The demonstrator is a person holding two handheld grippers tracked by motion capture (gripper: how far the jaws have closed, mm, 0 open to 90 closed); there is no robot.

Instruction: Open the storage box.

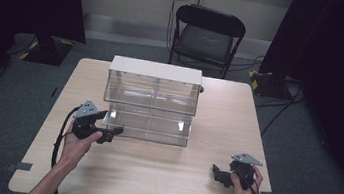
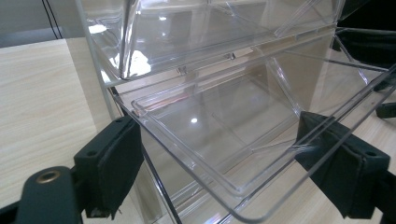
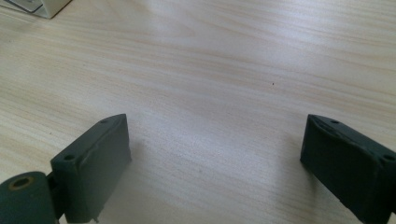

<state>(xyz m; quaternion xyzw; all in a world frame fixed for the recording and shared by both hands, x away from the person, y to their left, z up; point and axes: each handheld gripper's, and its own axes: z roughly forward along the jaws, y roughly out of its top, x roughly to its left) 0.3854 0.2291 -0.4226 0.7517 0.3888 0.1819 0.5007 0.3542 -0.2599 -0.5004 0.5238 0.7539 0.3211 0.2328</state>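
With the left gripper (image 1: pixel 109 130) spread open around the lower drawer (image 2: pixel 224 135) of the clear cabinet (image 1: pixel 153 87) and the right gripper (image 1: pixel 224 175) open on the worktop (image 1: pixel 159 176) near that cabinet, an uneven pull could jam the drawer.

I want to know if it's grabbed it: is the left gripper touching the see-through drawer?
Cannot tell. In the left gripper view the clear drawer lies between the left gripper and its wide-open jaws, but clear plastic hides any contact or gap at the pads.
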